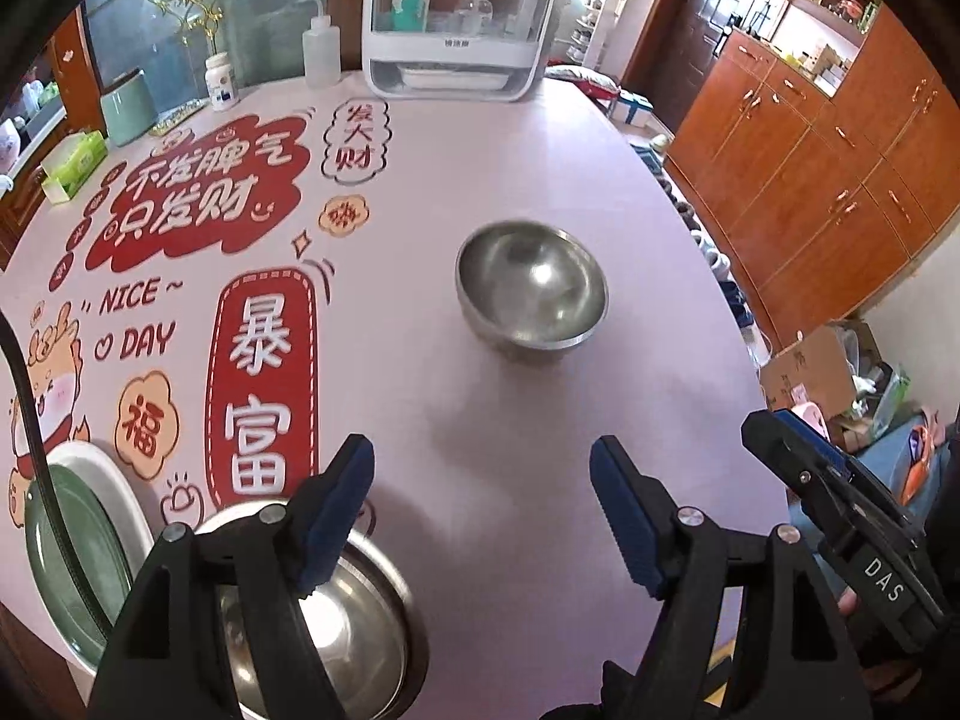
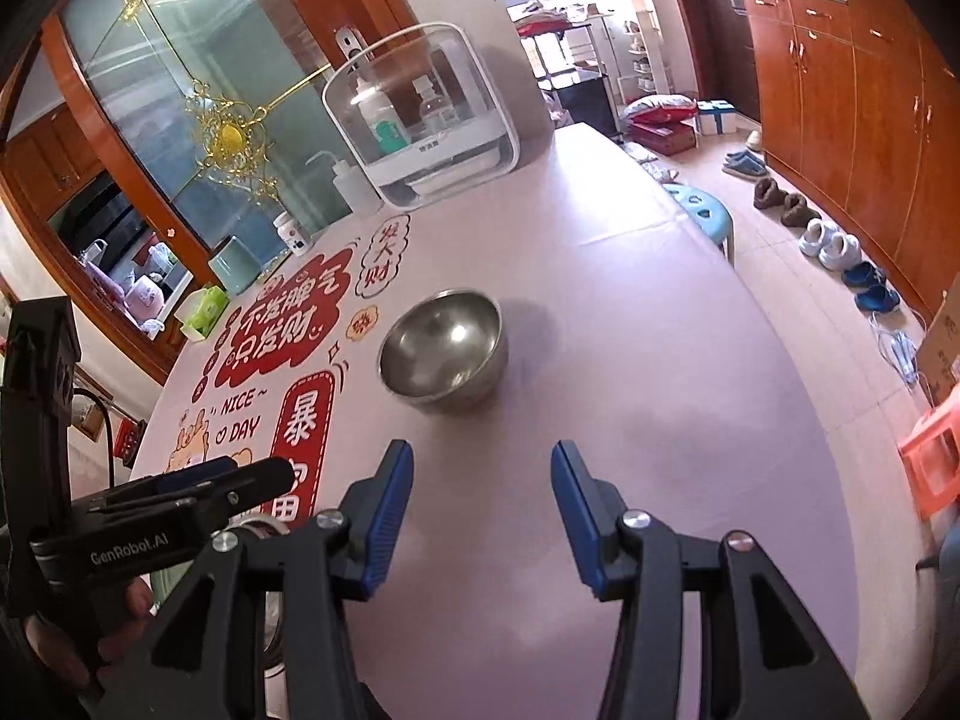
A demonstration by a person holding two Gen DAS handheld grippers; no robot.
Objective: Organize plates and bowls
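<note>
Standing alone out on the pink tablecloth, a steel bowl sits upright and empty, right of the red printed characters and well short of the white storage box at the far edge. Both grippers hang over the near part of the table, angled down toward that bowl and well apart from it. The left gripper has its blue-padded jaws spread wide with nothing between them, only bare cloth showing in the gap. Just under its left finger, at the near edge, lies a second steel bowl, and left of that a green plate rests in a white-rimmed dish. The right gripper is parted about halfway, also empty, its pads clear of everything. From the right wrist view the left gripper appears at the near left with a hand around its grip. Far left on the table stand a squeeze bottle, a small white jar, a green cup and a tissue box.
</note>
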